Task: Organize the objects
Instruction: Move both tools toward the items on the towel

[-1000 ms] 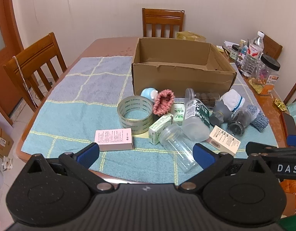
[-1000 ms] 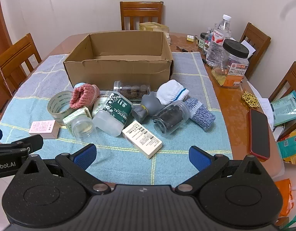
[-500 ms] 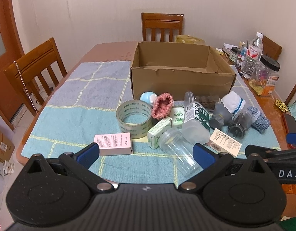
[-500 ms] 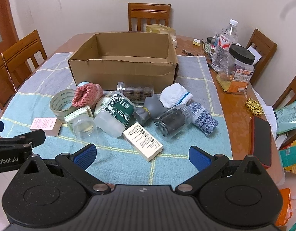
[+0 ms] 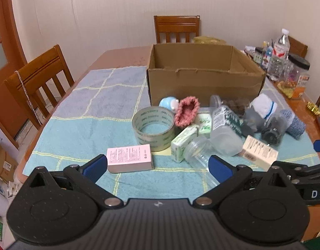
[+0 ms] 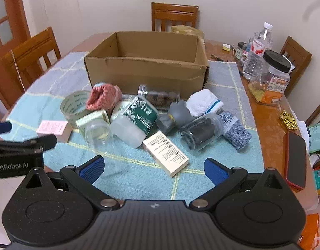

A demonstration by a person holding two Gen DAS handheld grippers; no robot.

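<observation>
Two grippers hang over the near edge of the table, and neither has anything in it. The left gripper [image 5: 158, 164] has its blue pads spread wide, with the pink box [image 5: 129, 158] lying on the towel [image 5: 76, 129] just beyond its left pad, close to the towel's near edge. The right gripper [image 6: 153, 167] is spread just as wide, and the cream box [image 6: 165, 153] sits between its fingers in that view, a little way ahead of them on the cloth. Up the middle of the towel stands the cardboard box [image 6: 146, 70], open at the top; only its inner walls show, so what lies on its floor I cannot tell. Against its near wall the clutter is heaped: a tape roll [image 5: 152, 125], a pink knitted piece [image 6: 103, 95] leaning over it, a green-labelled bottle [image 6: 137, 120] on its side, a clear jar [image 6: 98, 134] and a dark-filled jar [image 6: 201, 132] beside a blue knitted piece [image 6: 236, 132].
</observation>
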